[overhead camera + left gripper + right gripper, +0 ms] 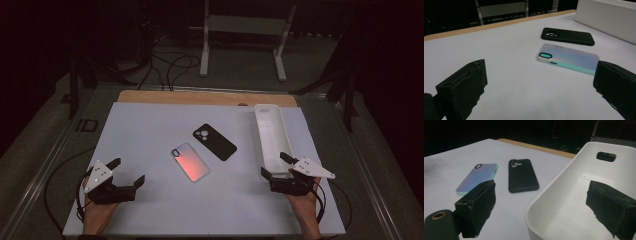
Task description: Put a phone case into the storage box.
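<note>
Both tongs stand wide and empty: left tongs [128,171] near the iridescent case [190,161], right tongs [276,165] straddling the white tray's [261,134] near wall. Risk: a careless closure could drag the tray.

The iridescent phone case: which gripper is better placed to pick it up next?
Probably the left. The left gripper is open and points across bare table toward the iridescent phone case. The right gripper is open too, but straddles the near wall of the white bin.
</note>
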